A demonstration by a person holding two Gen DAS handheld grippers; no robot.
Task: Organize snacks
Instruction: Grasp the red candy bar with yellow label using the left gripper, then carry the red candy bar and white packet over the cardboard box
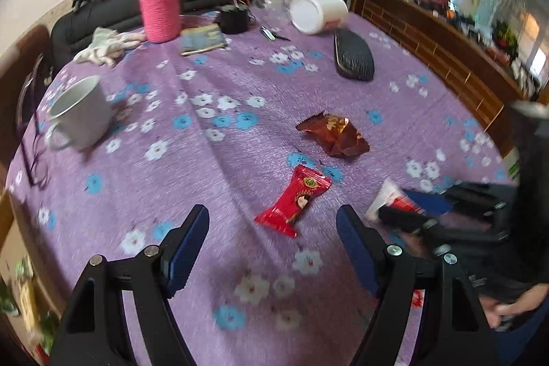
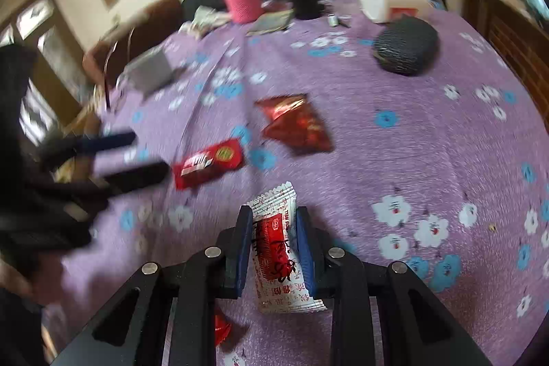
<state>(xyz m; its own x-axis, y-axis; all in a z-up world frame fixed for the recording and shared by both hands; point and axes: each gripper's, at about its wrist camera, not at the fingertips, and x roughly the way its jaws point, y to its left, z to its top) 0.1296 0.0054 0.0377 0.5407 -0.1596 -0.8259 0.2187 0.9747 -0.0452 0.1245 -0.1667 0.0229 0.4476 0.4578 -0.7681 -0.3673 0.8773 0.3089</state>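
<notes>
White sachet [image 2: 279, 242] pinched in right tongs [image 2: 274, 242]

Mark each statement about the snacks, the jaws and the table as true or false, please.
1. The right gripper has its jaws shut on a white and red packet. True.
2. The left gripper holds the red bar. False: its jaws are open and empty, and the bar lies on the cloth ahead of them.
3. The white tub at the far side lies tipped over. True.
4. The brown wrapper sits inside the white mug. False: it lies on the purple cloth, well apart from the mug.
5. The pink bottle lies flat. False: it stands upright.
</notes>
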